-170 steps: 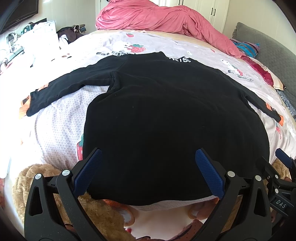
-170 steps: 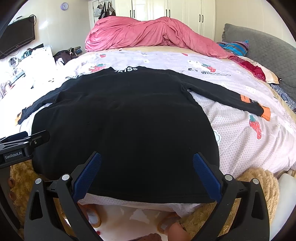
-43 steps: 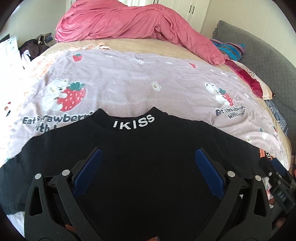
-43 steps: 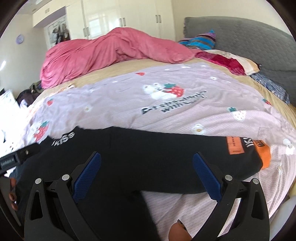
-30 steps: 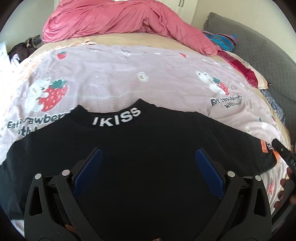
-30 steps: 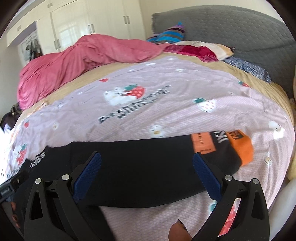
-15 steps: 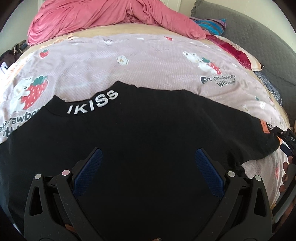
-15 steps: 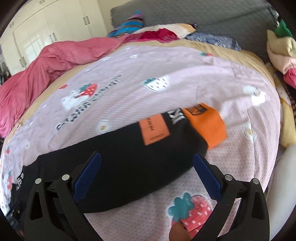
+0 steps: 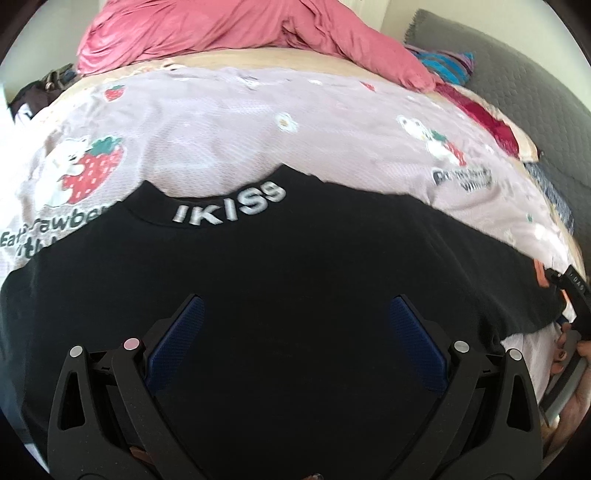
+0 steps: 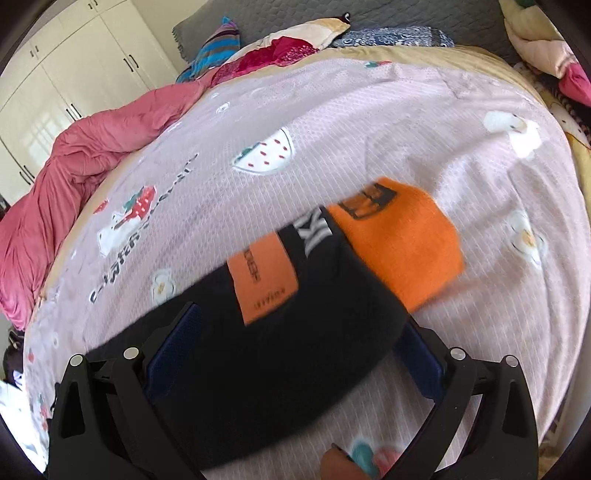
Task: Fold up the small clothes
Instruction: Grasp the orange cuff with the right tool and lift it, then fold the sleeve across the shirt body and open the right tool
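Black top (image 9: 295, 277) is lying flat on the bedsheet (image 9: 229, 122). Left gripper (image 9: 295, 317) is hovering spread above it; right gripper (image 10: 295, 332) is spreading around the sleeve (image 10: 295, 332), contact unclear in blur. Sleeve is probably risking bunching or slipping if pinched shallow.

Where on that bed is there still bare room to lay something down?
The strawberry sheet lies bare between the black top's collar and the pink quilt. More bare sheet lies beyond the orange cuff. The near side is crowded: the top covers it.
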`<state>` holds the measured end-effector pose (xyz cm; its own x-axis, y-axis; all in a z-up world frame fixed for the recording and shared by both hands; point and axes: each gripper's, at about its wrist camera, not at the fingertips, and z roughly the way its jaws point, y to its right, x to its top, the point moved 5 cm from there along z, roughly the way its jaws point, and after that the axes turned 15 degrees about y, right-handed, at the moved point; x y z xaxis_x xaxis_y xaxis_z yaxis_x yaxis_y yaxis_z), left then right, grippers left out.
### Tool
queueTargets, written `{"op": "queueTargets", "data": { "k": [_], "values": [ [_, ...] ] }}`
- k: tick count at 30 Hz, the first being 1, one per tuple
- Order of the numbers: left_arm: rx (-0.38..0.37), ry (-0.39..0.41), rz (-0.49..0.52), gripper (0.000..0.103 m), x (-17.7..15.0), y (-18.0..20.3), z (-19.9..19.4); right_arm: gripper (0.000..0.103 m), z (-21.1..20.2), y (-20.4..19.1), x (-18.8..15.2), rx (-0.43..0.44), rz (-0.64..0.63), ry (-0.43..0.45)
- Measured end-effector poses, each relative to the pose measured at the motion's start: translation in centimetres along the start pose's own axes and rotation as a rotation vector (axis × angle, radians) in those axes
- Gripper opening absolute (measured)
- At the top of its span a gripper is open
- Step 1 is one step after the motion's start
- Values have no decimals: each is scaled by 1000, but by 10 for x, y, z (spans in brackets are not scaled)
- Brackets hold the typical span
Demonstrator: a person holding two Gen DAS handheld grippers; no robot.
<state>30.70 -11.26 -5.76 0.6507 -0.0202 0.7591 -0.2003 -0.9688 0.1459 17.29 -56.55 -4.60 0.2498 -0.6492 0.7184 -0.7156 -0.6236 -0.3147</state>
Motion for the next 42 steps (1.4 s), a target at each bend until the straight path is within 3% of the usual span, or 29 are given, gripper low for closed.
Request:
{"op": "queueTargets", "data": {
  "k": [1,3,5,8,19,26,35,42],
  "values": [
    [4,5,-6,95,2,-3,-2,98,2,0,2,7,4,4],
    [18,23,-22,95,7,-11,-7,81,5,1,5,23,38,19],
    [30,34,-37,95,10,-17,-10,32,3,2,7,46,50,29],
    [26,34,-66,95,10,-24,-15,16,1,-4,7,140,73,15],
    [7,16,-168,95,6,-54,-32,13,-61,-98,-1,495,-97,66],
    [-17,32,-215,95,9,-67,-49,13,-107,-163,-23,661,-247,78],
    [-44,75,-331,95,20,-101,-66,13,-143,-240,-67,791,-442,43],
    [-43,83,-386,95,22,-119,-72,15,-157,-274,-117,853,-567,-15]
  ]
}}
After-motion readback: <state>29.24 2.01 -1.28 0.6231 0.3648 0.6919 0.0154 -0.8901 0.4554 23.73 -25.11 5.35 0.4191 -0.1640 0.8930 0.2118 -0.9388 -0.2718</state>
